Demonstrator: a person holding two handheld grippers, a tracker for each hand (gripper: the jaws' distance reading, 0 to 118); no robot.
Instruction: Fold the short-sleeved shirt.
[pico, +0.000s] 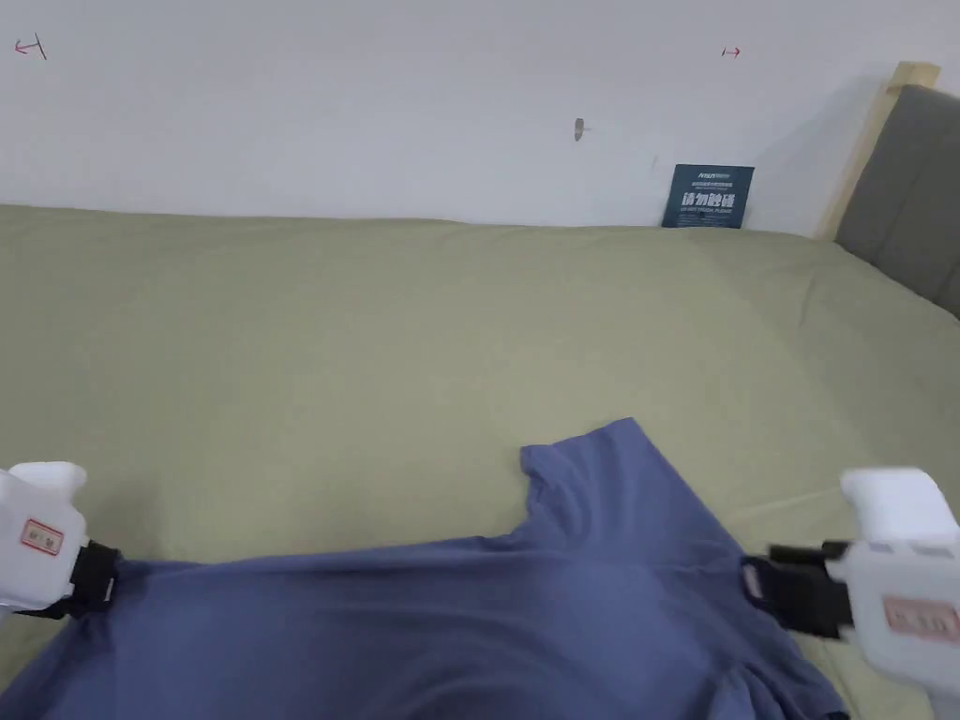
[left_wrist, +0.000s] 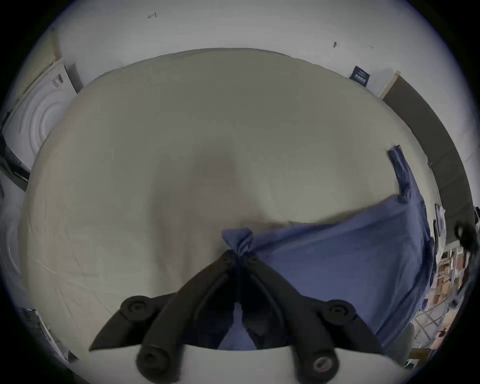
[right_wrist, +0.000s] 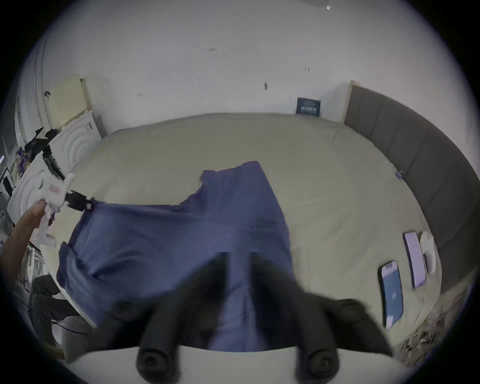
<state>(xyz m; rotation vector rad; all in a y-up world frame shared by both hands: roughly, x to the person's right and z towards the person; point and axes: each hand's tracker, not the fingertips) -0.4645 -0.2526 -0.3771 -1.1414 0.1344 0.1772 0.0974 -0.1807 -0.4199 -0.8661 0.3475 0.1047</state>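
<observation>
1 shirt (pico: 525, 609), 2 hand-held grippers (pico: 105, 586) (pico: 761, 586), 2 phones (right_wrist: 391, 293) (right_wrist: 414, 258), 1 sign (pico: 708, 196).

The shirt (pico: 525, 619) is soft matt blue cloth, smooth where it is stretched between the tools and bunched into small creases at the tip of the left gripper (left_wrist: 240, 256). Under it the bed sheet (pico: 375, 356) is matt olive cloth, mostly smooth with faint wrinkles. Both tools have smooth white plastic bodies and matt black jaws, perhaps rubber-faced; the right gripper (right_wrist: 239, 257) is too blurred to judge. To that tool's right lie two phones (right_wrist: 392, 291) with glossy faces. Beyond them the headboard (right_wrist: 415, 161) looks like grey padded fabric with a pale wood edge. The wall (pico: 375, 103) ahead is matt white, lightly scuffed.
</observation>
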